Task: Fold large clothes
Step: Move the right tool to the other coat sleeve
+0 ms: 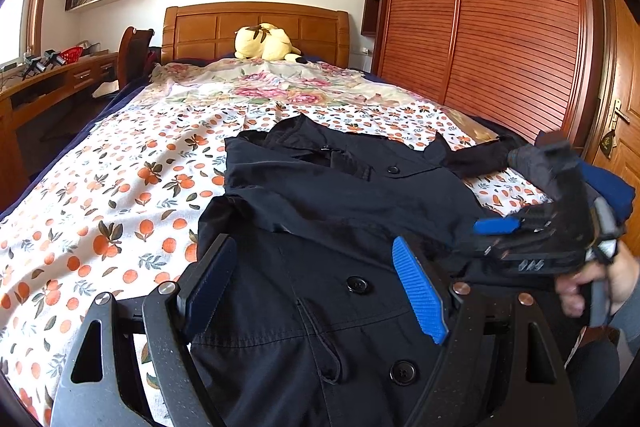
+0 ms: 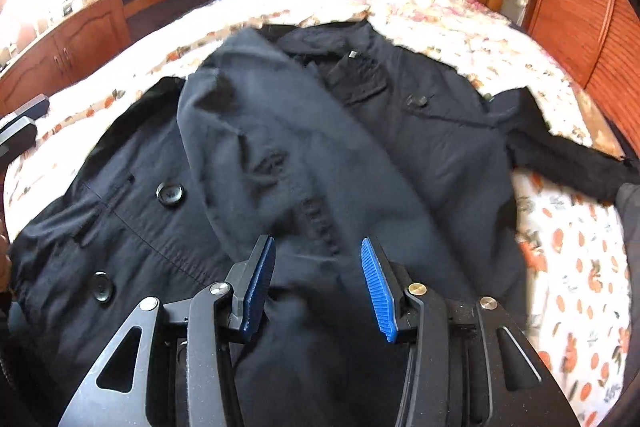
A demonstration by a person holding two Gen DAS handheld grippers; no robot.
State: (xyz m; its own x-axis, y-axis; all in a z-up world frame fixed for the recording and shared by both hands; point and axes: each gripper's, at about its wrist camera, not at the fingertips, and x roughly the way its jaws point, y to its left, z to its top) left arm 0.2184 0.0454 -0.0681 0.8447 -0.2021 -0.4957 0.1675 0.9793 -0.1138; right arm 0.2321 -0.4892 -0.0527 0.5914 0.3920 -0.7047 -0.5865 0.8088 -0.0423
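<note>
Right wrist: right gripper [image 2: 316, 283] jaws spread over coat [image 2: 280, 155] fold, left gripper [image 1: 316, 287] spread too; loose fold could slip open.

Both wrist views close above the dark coat [image 1: 320, 195], angled down toward the headboard [image 1: 256, 27], sharing coat and bed.

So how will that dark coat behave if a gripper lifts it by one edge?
The dark coat would probably drape and sag: it lies creased, one panel already flopped over. Likely heavyish, being large with buttons. Its woven cloth probably won't slip.
</note>
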